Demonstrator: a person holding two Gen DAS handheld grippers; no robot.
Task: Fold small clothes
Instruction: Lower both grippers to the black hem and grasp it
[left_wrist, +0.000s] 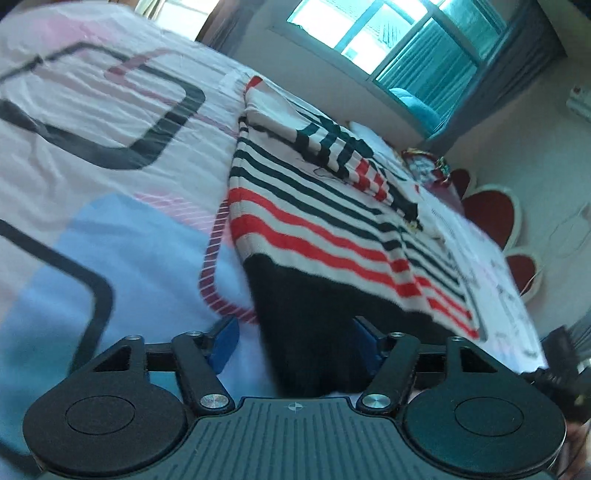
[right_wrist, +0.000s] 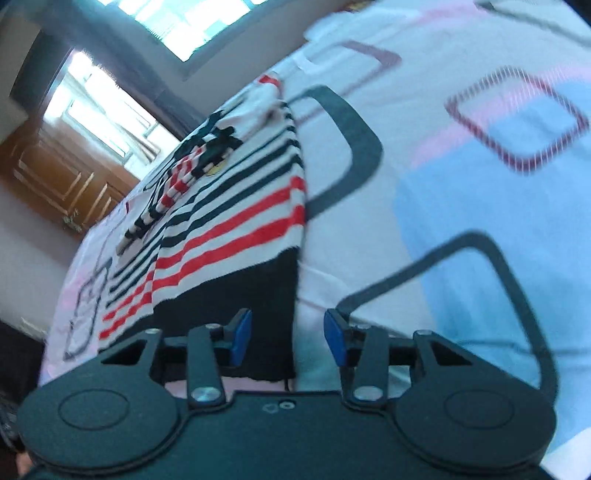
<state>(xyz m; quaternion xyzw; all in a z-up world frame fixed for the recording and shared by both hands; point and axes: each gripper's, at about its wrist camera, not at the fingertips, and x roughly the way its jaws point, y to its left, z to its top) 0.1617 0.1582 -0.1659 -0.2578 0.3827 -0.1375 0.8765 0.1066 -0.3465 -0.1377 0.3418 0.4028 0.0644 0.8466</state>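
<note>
A small knit sweater (left_wrist: 314, 221) with red, dark and white stripes and a black hem lies flat on the bed, its sleeves folded in over the body. My left gripper (left_wrist: 295, 339) is open, its blue pads (left_wrist: 225, 341) either side of the black hem's left corner. The sweater also shows in the right wrist view (right_wrist: 229, 221). My right gripper (right_wrist: 288, 338) is open, its blue pads (right_wrist: 242, 336) straddling the hem's right corner. Neither gripper holds the cloth.
The bedsheet (left_wrist: 110, 221) is white with pink, blue and dark square patterns. A window (left_wrist: 406, 48) and a red flower-shaped headboard (left_wrist: 491, 218) lie beyond the bed. A wooden cabinet (right_wrist: 55, 177) stands at the left in the right wrist view.
</note>
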